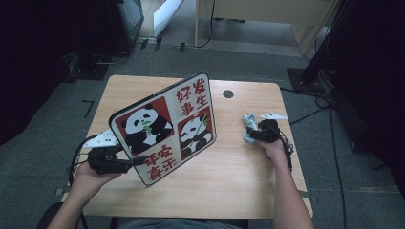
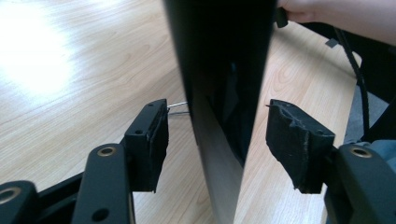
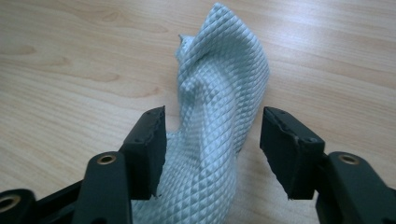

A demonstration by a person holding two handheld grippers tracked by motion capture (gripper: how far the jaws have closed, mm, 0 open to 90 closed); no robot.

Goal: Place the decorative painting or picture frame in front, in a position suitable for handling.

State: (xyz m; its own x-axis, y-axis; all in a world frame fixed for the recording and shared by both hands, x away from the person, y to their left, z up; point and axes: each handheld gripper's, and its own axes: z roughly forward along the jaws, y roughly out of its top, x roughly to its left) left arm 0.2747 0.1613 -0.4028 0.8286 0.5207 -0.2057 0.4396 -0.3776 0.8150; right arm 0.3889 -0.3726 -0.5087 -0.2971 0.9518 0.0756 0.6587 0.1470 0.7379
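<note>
Left gripper (image 2: 217, 140) fingers released, straddling the tilted panda board's (image 1: 165, 126) edge to steady it; right gripper (image 3: 212, 149) fingers released around the bunched cloth (image 3: 219, 93), likely for wiping.

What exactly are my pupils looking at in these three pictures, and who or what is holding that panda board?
A person sits at a light wooden table, holding a black two-jawed tool in each hand. One picture looks down from above; the other two come from cameras riding on each tool. The left tool has its jaws either side of the edge of a tilted rectangular board with red panda panels; a gap shows at both jaws, so no firm grip. The right tool has open jaws around a crumpled pale blue quilted cloth on the table.
</note>
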